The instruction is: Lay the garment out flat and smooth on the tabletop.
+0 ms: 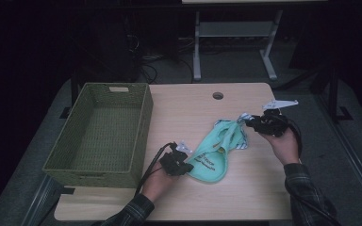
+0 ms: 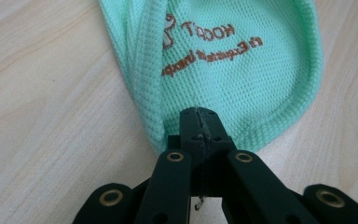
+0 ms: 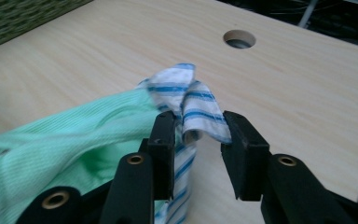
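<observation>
A mint-green cloth [image 1: 214, 153] lies crumpled on the bench [image 1: 245, 193], right of the middle, stretched slantwise between the two hands. It is a waffle-weave piece with brown stitched lettering [image 2: 209, 44] near its rounded, hemmed end. That end points toward the person's left hand; the far end rises toward the right hand, where a white strip with blue stripes [image 3: 186, 100] is bunched up with the green fabric.

The left tongs [image 2: 199, 119] are closed tight on the rounded hem of the cloth, the jaws meeting with the edge pinched between them. In the high view they [image 1: 185, 162] sit low at the cloth's near end, held by the left hand [image 1: 159, 181], a black cable looping away behind.

The right tongs [image 3: 198, 135] stand partly open, with a clear gap between the jaws. The striped strip drapes over and down between them, lying against the left jaw; the other jaw looks clear of it, so the tongs do not clamp it. In the high view these tongs [image 1: 250, 121] are at the cloth's far end, held by the right hand [image 1: 283, 141], with the grey plate pointing right.

A green woven basket [image 1: 101, 134] stands at the bench's left edge, well apart from the cloth. A round hole [image 1: 218, 95] is cut in the bench near its far edge.
</observation>
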`<action>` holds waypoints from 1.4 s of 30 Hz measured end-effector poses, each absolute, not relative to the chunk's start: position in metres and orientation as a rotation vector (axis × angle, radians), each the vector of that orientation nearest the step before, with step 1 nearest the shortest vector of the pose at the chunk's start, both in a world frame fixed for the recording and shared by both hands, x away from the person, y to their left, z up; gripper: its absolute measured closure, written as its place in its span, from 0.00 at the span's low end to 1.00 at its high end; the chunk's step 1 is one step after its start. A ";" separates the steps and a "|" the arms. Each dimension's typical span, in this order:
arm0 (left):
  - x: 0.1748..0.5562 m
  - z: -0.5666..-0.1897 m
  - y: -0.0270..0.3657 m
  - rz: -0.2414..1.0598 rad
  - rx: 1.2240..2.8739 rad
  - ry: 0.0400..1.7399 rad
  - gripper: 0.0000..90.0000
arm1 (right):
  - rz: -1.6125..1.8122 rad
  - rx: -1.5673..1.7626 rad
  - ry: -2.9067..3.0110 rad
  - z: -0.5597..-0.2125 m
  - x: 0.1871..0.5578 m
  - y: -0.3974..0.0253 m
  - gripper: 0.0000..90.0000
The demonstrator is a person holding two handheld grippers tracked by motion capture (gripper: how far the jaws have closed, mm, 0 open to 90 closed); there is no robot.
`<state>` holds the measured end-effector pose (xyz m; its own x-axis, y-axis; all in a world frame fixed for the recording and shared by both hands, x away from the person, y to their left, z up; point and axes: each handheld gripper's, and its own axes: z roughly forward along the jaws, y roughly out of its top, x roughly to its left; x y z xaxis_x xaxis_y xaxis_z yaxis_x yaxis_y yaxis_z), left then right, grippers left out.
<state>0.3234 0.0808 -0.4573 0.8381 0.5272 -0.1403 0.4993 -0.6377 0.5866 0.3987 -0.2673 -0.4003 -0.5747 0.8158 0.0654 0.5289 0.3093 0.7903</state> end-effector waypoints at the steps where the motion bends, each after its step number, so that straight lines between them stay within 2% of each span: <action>1: 0.324 -0.457 0.081 0.061 2.393 0.736 0.99 | 1.149 1.198 2.241 -0.402 0.389 -0.268 0.73; 8: 0.324 -0.457 0.082 0.057 2.394 0.737 0.99 | 1.164 1.197 2.259 -0.410 0.367 -0.271 0.76; 11: 0.324 -0.457 0.082 0.052 2.391 0.743 0.99 | 1.170 1.217 2.282 -0.424 0.359 -0.270 0.79; 21: 0.324 -0.457 0.082 0.052 2.392 0.741 0.99 | 1.096 1.246 2.335 -0.453 0.368 -0.250 0.82; 28: 0.324 -0.457 0.082 0.051 2.393 0.740 0.99 | 1.063 1.296 2.339 -0.464 0.376 -0.250 0.82; 33: 0.324 -0.457 0.081 0.052 2.392 0.743 0.99 | 1.010 1.266 2.357 -0.471 0.378 -0.249 0.94; 38: 0.324 -0.456 0.081 0.054 2.398 0.740 0.99 | 1.001 1.258 2.338 -0.466 0.377 -0.252 0.95; 39: 0.324 -0.457 0.081 0.051 2.396 0.741 1.00 | 1.008 1.261 2.319 -0.462 0.376 -0.256 1.00; 42: 0.324 -0.457 0.082 0.052 2.394 0.741 1.00 | 1.003 1.260 2.286 -0.457 0.375 -0.262 1.00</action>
